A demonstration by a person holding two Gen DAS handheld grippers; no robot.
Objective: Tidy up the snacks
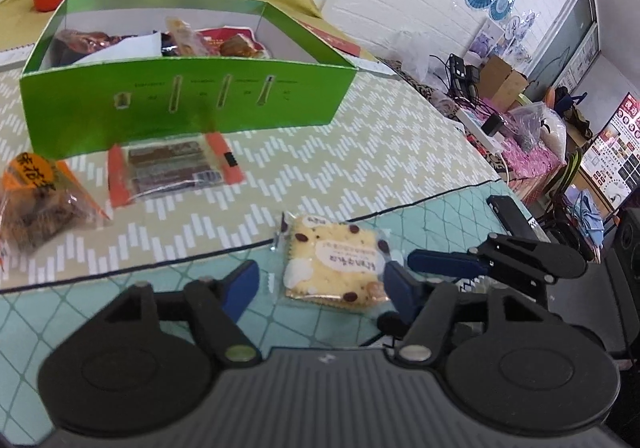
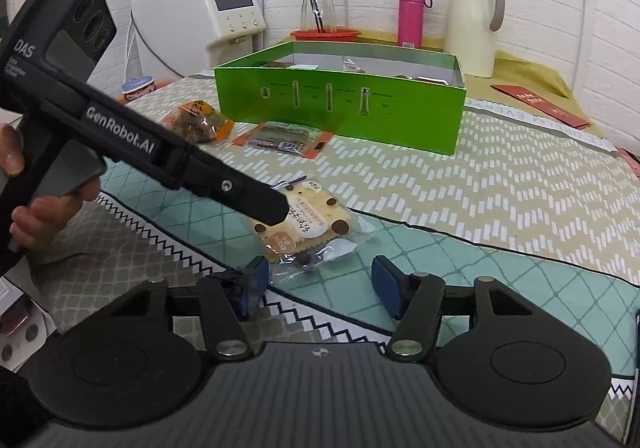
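Observation:
A wrapped yellow cracker (image 1: 334,262) lies on the tablecloth between the open fingers of my left gripper (image 1: 322,284), not pinched. In the right wrist view the same cracker (image 2: 306,222) lies just ahead of my open, empty right gripper (image 2: 318,284), with the left gripper's arm (image 2: 224,184) reaching over it. A green box (image 1: 180,104) with several snacks inside stands behind; it also shows in the right wrist view (image 2: 340,104). An orange-ended wafer pack (image 1: 174,168) and an orange-labelled snack bag (image 1: 36,200) lie in front of the box.
A cream jug (image 2: 472,24), pink bottle (image 2: 412,16) and red basket with a glass carafe (image 2: 324,32) stand behind the box. A water dispenser (image 2: 200,8) is at the far left. A red envelope (image 2: 540,104) lies to the right. The table edge runs along the right (image 1: 500,168).

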